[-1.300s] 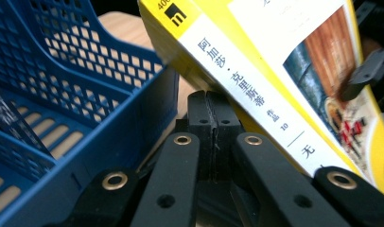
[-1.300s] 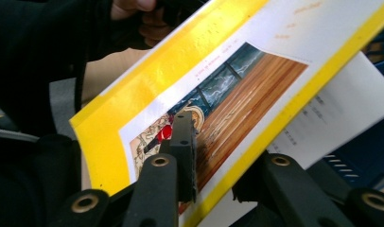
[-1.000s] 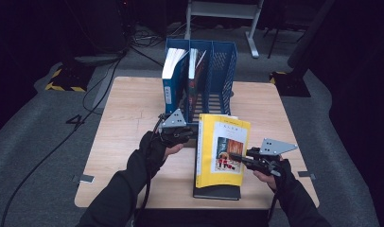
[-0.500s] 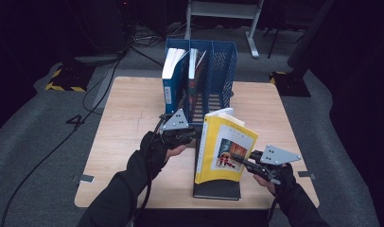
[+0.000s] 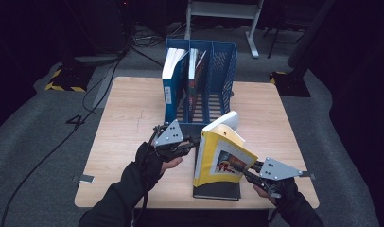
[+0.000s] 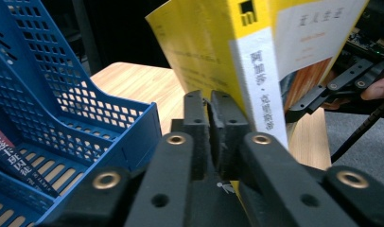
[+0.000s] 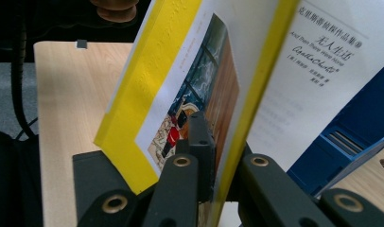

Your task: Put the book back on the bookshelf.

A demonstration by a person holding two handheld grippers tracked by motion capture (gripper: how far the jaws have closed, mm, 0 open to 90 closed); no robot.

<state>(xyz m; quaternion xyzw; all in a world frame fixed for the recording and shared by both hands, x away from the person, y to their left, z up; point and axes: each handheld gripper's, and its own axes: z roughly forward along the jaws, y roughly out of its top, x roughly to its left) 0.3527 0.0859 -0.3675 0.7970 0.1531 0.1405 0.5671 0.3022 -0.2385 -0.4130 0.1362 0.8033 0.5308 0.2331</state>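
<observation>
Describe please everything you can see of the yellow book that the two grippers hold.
The yellow book is a paperback with a glossy yellow cover, a colourful picture on the front, a white band on the spine with dark Chinese characters, and white page edges. It is held almost upright, leaning a little, above a dark book that lies flat on the wooden table. The left gripper pinches its spine edge and the right gripper clamps the front cover's lower corner. The blue file rack stands just behind it.
</observation>
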